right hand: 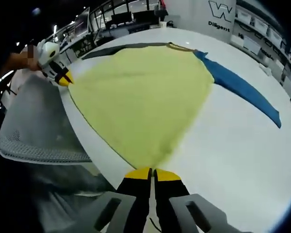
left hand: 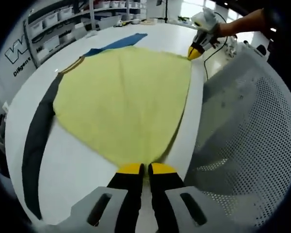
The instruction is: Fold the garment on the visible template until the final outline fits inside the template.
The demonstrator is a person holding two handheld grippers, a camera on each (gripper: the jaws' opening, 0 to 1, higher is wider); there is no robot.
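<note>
1. White table [left hand: 82, 165], in a room with shelving [left hand: 53, 24] stacked with bins behind it; a white wall panel [right hand: 223, 19] with dark lettering stands at the table's far side.
2. Garment [left hand: 123, 102]: yellow body spread flat on the table, close along the table's near edge. One sleeve dark grey [left hand: 36, 141], the other sleeve blue [right hand: 242, 87], both lying out flat from the yellow body on the side away from that edge.
3. Left gripper [left hand: 140, 168]: yellow-tipped black jaws pressed together on one corner of the garment's hem, the cloth running into the pinch. It also appears in the right gripper view [right hand: 64, 79], at the far hem corner, with a hand [right hand: 20, 59] behind it.
4. Right gripper [right hand: 152, 173]: jaws likewise closed on the opposite hem corner, fabric tapering into the tips. Seen from the left gripper view [left hand: 196, 50] at the far corner, with a forearm [left hand: 242, 23] reaching in behind it.
5. Hem edge runs taut between the two grippers, roughly following the table's near edge.
6. Grey perforated mesh surface [left hand: 252, 126] sits just beside the table edge, off the garment's hem side.
</note>
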